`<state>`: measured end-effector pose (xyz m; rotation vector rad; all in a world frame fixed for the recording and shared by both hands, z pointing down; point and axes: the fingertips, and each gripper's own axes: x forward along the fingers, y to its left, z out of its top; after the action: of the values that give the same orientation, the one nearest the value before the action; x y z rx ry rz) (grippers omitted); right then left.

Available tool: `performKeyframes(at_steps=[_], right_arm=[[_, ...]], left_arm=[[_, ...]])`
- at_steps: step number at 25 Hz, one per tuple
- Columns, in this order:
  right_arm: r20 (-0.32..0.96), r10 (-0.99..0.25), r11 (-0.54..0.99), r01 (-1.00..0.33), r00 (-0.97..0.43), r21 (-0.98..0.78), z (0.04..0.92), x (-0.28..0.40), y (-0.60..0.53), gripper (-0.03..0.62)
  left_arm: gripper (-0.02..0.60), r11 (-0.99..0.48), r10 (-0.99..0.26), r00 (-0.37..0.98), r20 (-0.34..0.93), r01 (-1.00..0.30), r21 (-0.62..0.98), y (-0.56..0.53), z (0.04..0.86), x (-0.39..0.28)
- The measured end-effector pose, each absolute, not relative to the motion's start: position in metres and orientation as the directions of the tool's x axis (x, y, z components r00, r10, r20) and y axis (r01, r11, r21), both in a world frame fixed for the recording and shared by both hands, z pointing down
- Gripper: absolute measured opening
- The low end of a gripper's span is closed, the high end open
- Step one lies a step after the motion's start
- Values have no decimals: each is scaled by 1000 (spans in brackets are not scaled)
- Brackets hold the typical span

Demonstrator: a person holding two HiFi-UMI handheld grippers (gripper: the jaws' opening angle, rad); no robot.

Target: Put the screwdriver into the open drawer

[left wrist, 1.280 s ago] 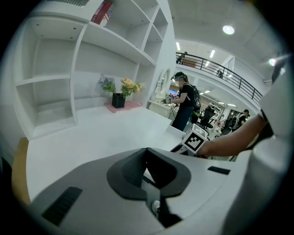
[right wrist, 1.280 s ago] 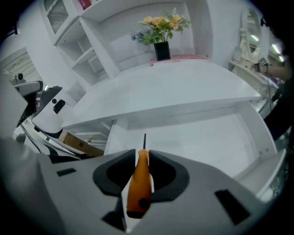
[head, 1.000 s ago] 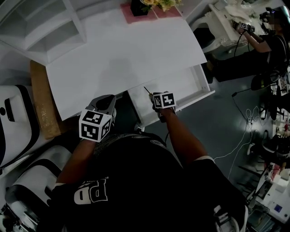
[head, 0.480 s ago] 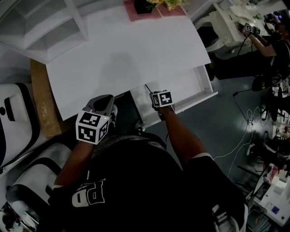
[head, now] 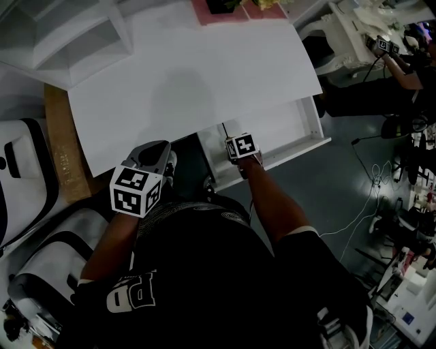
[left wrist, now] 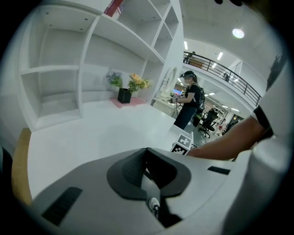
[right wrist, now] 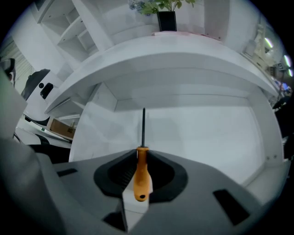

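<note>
An orange-handled screwdriver [right wrist: 141, 176] sits between the jaws of my right gripper [right wrist: 140, 158], its dark shaft pointing ahead and down at the floor of the open white drawer [right wrist: 197, 137]. These jaws have just been closing, with the handle between them. In the head view the right gripper [head: 230, 140] hangs over the left part of the drawer [head: 300, 146], and the thin shaft of the screwdriver [head: 224, 129] sticks out over its floor. My left gripper [head: 160, 153] rests at the desk's front edge, left of the drawer, with its jaws together and nothing between them [left wrist: 148, 160].
The white desk top [head: 191, 68] spreads above the drawer. A white shelf unit [head: 61, 34] stands at the back left and a pink mat [head: 231, 8] at the back. A brown board [head: 58, 150] and a white chair [head: 20, 177] lie left. Another person [head: 402, 68] works far right.
My right gripper has sunk a little toward the drawer with the screwdriver in it. The left gripper has stayed where it was.
</note>
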<state>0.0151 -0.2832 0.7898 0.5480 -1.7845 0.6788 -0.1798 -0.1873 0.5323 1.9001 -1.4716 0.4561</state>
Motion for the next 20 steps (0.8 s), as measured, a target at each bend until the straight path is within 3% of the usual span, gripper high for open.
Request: performKeyframes(at_steps=[20], right_arm=[[954,7,693,-686,-299,-220,805,14,-285,77]], left_arm=[[11,-86,-710,280,646,-945,315,-185,538,-183]])
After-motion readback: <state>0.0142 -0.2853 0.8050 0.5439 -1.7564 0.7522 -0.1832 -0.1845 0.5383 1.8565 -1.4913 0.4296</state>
